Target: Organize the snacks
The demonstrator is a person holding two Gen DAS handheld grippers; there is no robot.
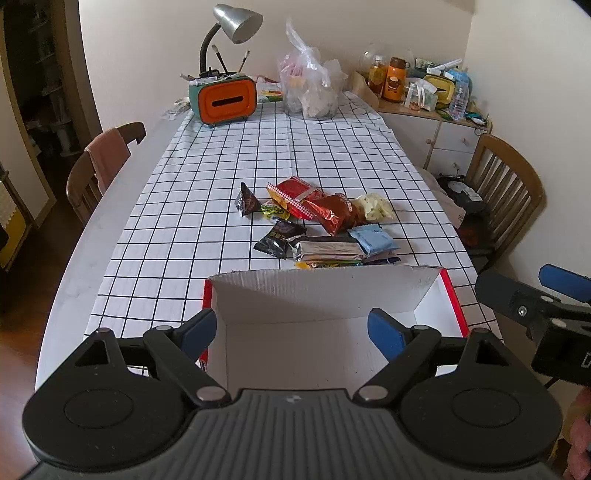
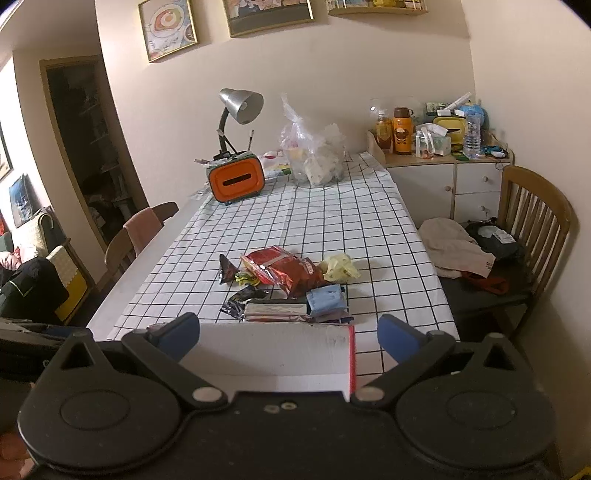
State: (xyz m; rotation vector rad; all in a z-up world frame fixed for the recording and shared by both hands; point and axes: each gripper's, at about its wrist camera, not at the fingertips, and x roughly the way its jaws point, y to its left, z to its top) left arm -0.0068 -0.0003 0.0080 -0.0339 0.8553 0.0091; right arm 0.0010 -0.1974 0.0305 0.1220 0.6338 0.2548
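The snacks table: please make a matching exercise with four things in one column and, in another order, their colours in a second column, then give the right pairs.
Things
1. tissue box
2. desk lamp
3. flat snack packet nearest the cardboard box
4. crumpled snack bag at the right end of the pile

Colours
A. pale yellow
B. light blue
C. orange front
D. silver shade

Pairs: 1-C, 2-D, 3-B, 4-A
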